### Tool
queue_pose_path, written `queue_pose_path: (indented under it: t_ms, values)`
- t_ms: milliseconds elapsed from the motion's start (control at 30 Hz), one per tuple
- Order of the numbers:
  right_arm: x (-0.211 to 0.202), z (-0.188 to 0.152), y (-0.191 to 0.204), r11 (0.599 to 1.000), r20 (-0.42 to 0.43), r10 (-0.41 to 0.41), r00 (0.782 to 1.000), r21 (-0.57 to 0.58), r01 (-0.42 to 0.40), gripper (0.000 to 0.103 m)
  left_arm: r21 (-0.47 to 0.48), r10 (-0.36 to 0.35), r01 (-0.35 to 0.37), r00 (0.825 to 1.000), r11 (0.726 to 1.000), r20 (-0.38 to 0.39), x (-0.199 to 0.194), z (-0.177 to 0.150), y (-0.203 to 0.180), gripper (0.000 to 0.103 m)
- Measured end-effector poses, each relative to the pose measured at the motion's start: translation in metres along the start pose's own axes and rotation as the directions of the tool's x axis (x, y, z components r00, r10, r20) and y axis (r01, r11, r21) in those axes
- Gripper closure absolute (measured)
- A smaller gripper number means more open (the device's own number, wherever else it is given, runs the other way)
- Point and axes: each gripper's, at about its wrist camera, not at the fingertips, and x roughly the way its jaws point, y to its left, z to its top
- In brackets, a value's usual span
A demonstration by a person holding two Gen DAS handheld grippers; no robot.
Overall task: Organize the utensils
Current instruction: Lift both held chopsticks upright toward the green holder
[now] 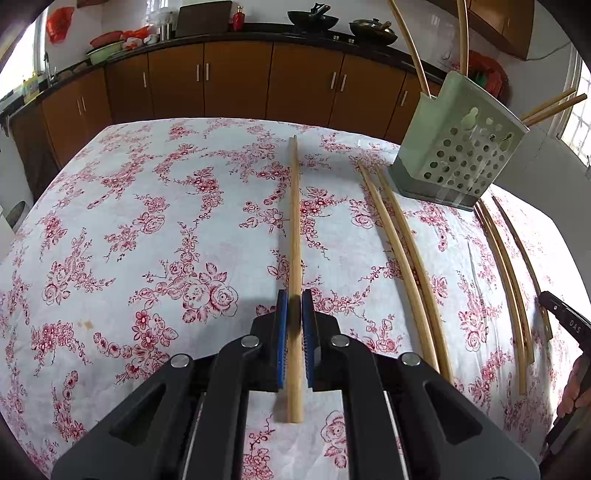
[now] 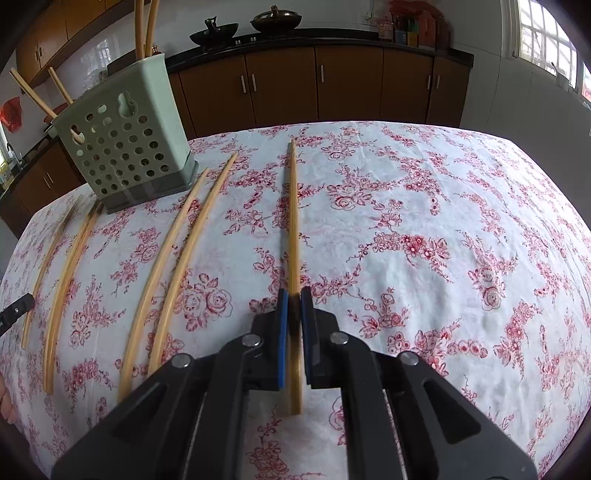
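A long pale bamboo chopstick (image 1: 294, 236) runs from near to far between the blue-padded fingers of the left gripper (image 1: 294, 306), whose jaws are closed on it about a third of the way from its near end; its far tip reaches toward the far edge of the white tablecloth printed with red roses (image 1: 147, 221). In the right wrist view a second bamboo chopstick (image 2: 293, 221) sits the same way in the right gripper (image 2: 294, 304), pinched between that claw's blue pads and casting a thin shadow on the cloth just to its left. Between the two held sticks lie more chopsticks flat on the cloth: a loose pair (image 2: 173, 266) nearest the right gripper, and farther left another group of chopsticks (image 2: 62, 273), all pointing toward the far side. At their far ends stands a pale green perforated plastic utensil holder on a grey base (image 2: 129, 147), with several chopsticks (image 2: 144, 26) already standing in it and leaning out of its top. Beyond the table runs a row of brown kitchen cabinets (image 2: 317, 81) under a dark counter with two black woks (image 2: 243, 27).
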Motion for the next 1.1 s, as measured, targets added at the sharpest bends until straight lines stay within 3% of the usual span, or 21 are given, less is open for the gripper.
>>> queue_pose_path:
  t_ms: [633,900,1100]
  values:
    - [-0.018,-0.011,-0.003,1.000,0.005,0.022,1.000,0.009,-0.022,0.095,0.001,0.006,-0.006,1.000,1.000,-0.011,-0.017,-0.015,-0.003,0.095]
    - [-0.065,0.010,-0.012,1.000,0.142,0.026,0.990,0.006,-0.028,0.095,-0.015,-0.019,0.020,0.994,1.000,0.105,-0.059,0.013,0.004,0.095]
    - [-0.098,0.035,-0.016,0.999,0.252,0.032,0.967,0.010,-0.036,0.095,-0.034,-0.046,0.055,0.975,0.998,0.218,-0.097,0.039,0.006,0.095]
